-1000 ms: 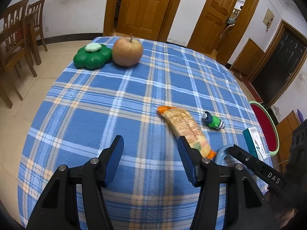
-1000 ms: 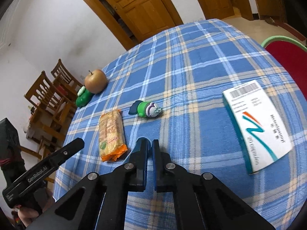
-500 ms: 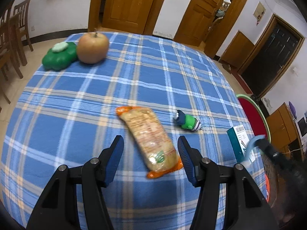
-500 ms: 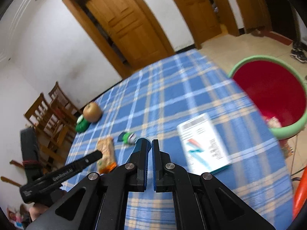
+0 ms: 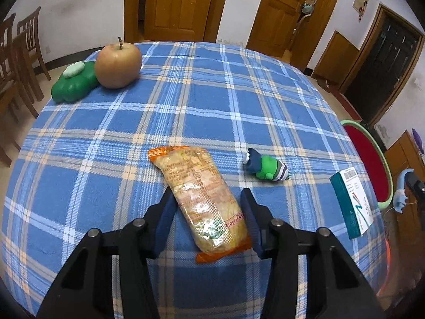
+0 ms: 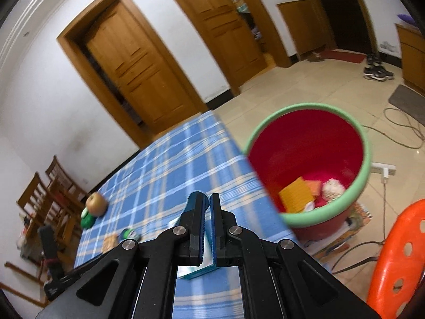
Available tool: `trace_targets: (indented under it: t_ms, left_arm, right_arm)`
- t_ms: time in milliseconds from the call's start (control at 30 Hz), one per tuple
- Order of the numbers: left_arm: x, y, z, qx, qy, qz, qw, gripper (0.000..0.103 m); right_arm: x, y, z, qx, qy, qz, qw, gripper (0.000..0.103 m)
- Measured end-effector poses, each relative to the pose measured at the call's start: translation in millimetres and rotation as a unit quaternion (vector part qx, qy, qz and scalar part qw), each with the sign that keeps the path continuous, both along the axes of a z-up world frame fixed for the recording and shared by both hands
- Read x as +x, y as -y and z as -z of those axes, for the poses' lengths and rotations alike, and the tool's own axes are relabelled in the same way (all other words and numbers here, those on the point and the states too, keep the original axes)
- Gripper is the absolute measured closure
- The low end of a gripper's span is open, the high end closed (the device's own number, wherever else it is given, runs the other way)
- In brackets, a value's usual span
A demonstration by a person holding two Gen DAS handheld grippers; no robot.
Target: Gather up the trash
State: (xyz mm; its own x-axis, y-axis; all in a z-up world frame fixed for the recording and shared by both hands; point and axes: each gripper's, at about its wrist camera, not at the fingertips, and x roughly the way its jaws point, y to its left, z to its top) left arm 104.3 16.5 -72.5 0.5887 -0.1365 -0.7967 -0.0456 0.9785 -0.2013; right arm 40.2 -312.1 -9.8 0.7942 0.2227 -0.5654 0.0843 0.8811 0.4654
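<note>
The left gripper (image 5: 205, 208) points down at the table, its jaws closing around the lower half of the snack packet (image 5: 202, 198); the blue pads stand on either side of the wrapper, just beside it, and whether they press on it yet cannot be told. The packet lies flat on the blue plaid cloth (image 5: 217, 106), its long axis running from 11 to 5 o'clock. At 3 o'clock from it sits a small green toy (image 5: 268, 168), and farther the same way a teal-and-white box (image 5: 352, 203) near the table edge. At 11 o'clock, well apart, an apple (image 5: 118, 65) touches a green clover-shaped thing (image 5: 73, 84). The right gripper (image 6: 207, 202) has its jaws pressed together with nothing between them, and hangs above the table's edge. At 2 o'clock from it stands the red bin (image 6: 308, 143) with a green rim, on the floor beside the table, with wrappers at its bottom. An orange stool (image 6: 398, 260) is at 4 o'clock.
</note>
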Motion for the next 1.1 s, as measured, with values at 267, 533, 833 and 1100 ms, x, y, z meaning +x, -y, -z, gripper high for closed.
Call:
trace_targets:
  t_ms: [267,533,833,1100]
  left_arm:
    - [-2.5,11.8,-34.6,-0.004,0.046,0.012,0.9989,0.053]
    - [8.1,61.0,-66.3,-0.016,0.075,0.079,0.9939,0.053]
    - [24.6,141.7,-75.6,-0.017,0.074,0.175,0.9816,0.053]
    - [37.9,213.7,-68.8,-0.007,0.062,0.251,0.9659,0.053]
  right_arm:
    - [11.1,40.6,18.9,-0.021,-0.025,0.067,0.997,0.100]
    - [21.3,70.7,35.5,-0.033,-0.054,0.106,0.992,0.097]
    - [14.0,99.0,40.2,-0.032,-0.053,0.129,0.990,0.089]
    - [-0.7,111.0,28.5,-0.043,-0.029,0.134,0.990,0.085]
